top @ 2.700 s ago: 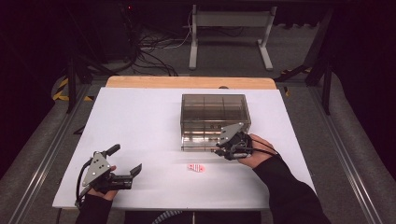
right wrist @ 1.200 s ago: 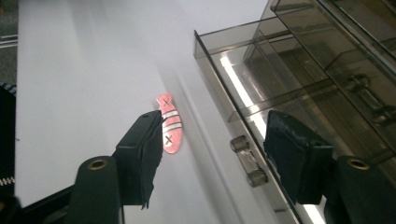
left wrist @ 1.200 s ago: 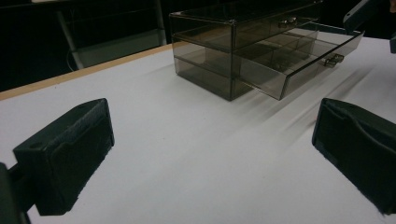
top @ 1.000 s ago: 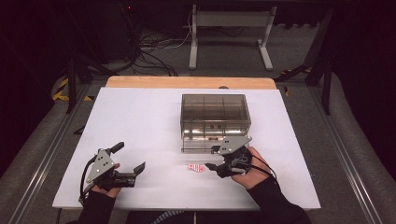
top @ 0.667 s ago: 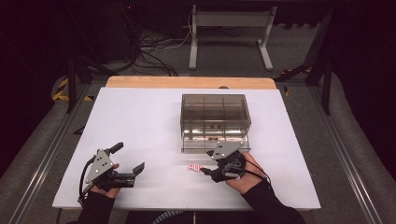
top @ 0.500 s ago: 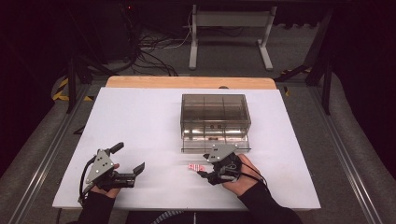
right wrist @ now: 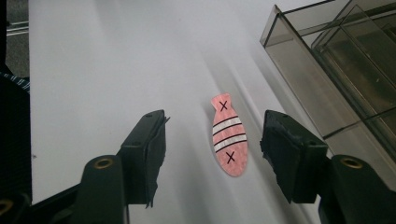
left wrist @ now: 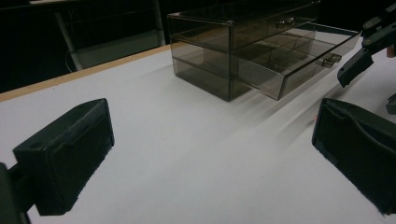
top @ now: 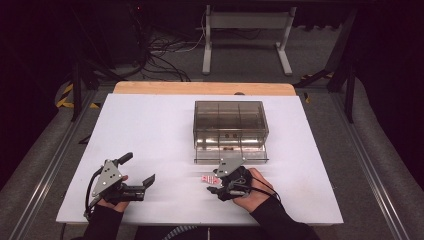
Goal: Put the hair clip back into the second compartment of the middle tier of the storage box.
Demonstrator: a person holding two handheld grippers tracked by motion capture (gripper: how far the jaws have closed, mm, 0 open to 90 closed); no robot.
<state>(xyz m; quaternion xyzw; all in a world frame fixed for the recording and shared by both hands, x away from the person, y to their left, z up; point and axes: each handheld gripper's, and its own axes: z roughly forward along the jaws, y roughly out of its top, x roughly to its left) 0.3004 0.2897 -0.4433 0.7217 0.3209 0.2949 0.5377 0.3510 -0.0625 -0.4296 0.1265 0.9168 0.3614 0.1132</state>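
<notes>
The right gripper has left the drawer front and come down toward 7 o'clock over the pink fish; its jaws stand apart on either side of the fish without touching it, so a pickup looks next, probably for the open drawer at 1 o'clock of the fish. The left gripper has kept its place at the table's 8 o'clock, jaws wide apart and empty. The tabletop is plain white with a wooden far edge, and beyond it lie a dark floor, cables and a metal stand.
</notes>
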